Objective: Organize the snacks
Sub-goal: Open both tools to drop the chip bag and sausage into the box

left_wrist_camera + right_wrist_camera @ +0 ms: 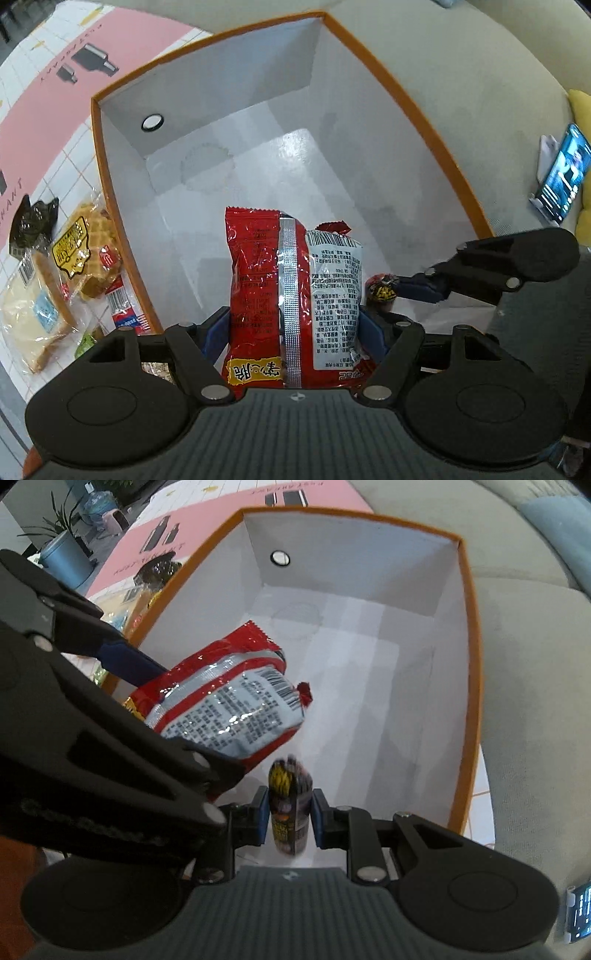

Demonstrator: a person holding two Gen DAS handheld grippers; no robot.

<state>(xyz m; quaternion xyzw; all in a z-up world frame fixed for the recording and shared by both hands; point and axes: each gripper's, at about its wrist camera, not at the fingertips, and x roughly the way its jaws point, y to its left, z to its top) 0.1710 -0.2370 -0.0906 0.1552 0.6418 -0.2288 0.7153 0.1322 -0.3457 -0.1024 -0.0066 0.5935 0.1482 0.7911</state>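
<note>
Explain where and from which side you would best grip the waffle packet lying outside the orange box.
Grip the waffle packet across its narrower width near the middle, coming from straight above: it lies flat on the table, with other snacks crowding it and the box wall close beside it.

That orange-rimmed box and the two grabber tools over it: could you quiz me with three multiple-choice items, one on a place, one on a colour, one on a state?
1. Where do both held snacks hang?
A. over the box's inside
B. over the pink mat
C. over the sofa

2. What colour are the box's inner walls?
A. black
B. white
C. green

3. How is the left gripper?
A. open and empty
B. shut on the red packet
C. lying in the box

Answers:
1 A: the red packet and the small dark snack both sit above the box floor.
2 B: the walls are white.
3 B: the left gripper jaws press the packet's sides.
</note>
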